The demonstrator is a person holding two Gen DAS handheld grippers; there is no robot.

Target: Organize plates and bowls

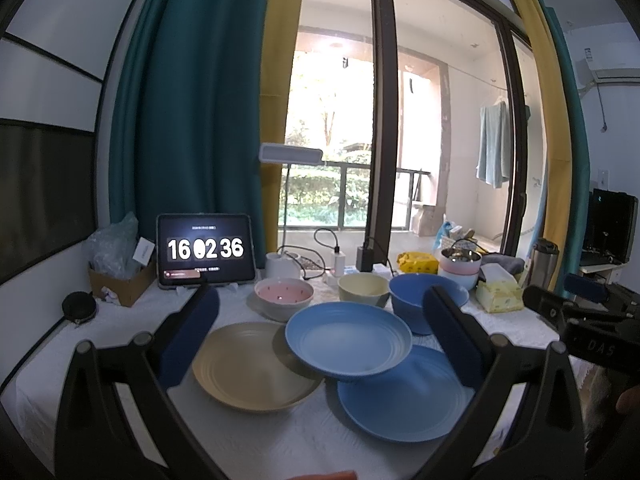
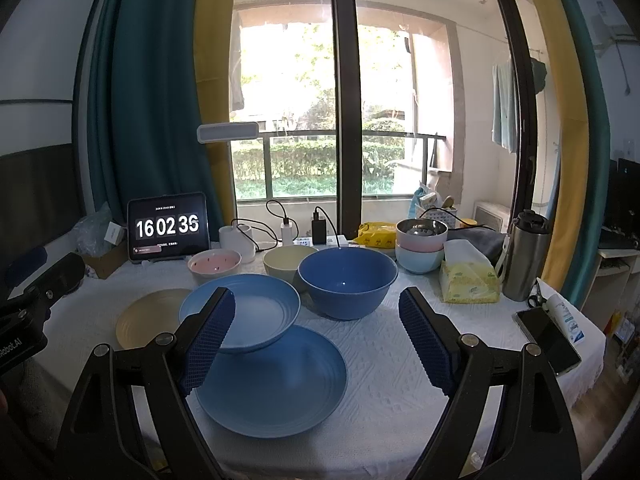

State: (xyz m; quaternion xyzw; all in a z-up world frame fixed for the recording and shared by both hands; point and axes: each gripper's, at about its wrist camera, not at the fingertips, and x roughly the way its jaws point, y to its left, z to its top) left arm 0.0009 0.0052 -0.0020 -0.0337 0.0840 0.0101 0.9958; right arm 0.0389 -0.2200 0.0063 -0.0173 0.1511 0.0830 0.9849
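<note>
On the white-clothed table, toward its left edge, lies a beige plate. Just right of it a blue plate sits tilted, its rim resting on a second, larger blue plate near the front edge. Behind them stand a pink bowl, a cream bowl and a big blue bowl; stacked small bowls are near the back edge. The left tongs and right tongs both hang with their jaws apart, holding nothing.
</note>
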